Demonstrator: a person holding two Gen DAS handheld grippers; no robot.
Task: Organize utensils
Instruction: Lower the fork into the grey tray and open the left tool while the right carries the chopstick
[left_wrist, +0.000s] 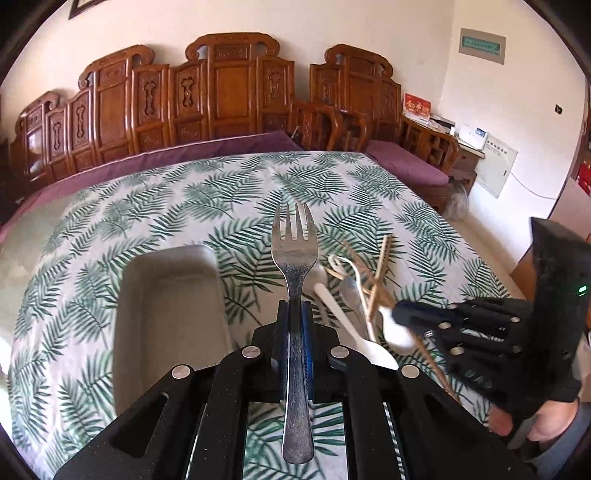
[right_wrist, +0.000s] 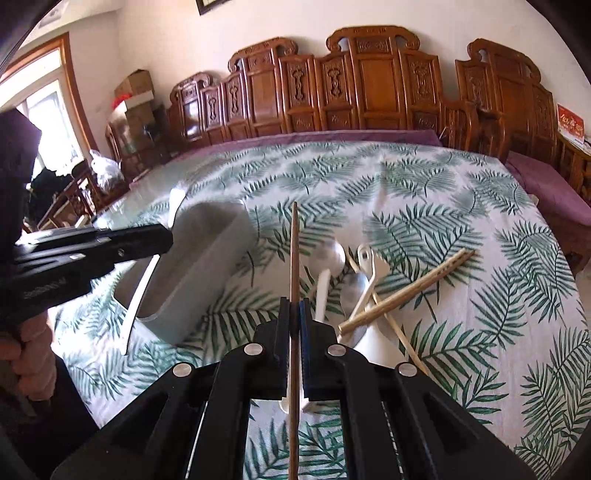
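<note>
My left gripper (left_wrist: 294, 308) is shut on a metal fork (left_wrist: 294, 254), tines forward, held above the table just right of a grey rectangular tray (left_wrist: 170, 317). My right gripper (right_wrist: 294, 304) is shut on a thin wooden chopstick (right_wrist: 294, 251), held above the cloth right of the same tray (right_wrist: 207, 266). A pile of utensils lies to the right: white plastic spoons (right_wrist: 323, 291), a metal spoon (right_wrist: 354, 291), a white fork (right_wrist: 376, 266) and wooden chopsticks (right_wrist: 417, 288). The pile shows in the left wrist view too (left_wrist: 354, 295). The right gripper appears there (left_wrist: 406, 314).
The table carries a leaf-print cloth (left_wrist: 184, 199). Carved wooden chairs (left_wrist: 229, 96) with purple cushions stand along the far edge. The left gripper and the hand holding it show at the left of the right wrist view (right_wrist: 164, 238).
</note>
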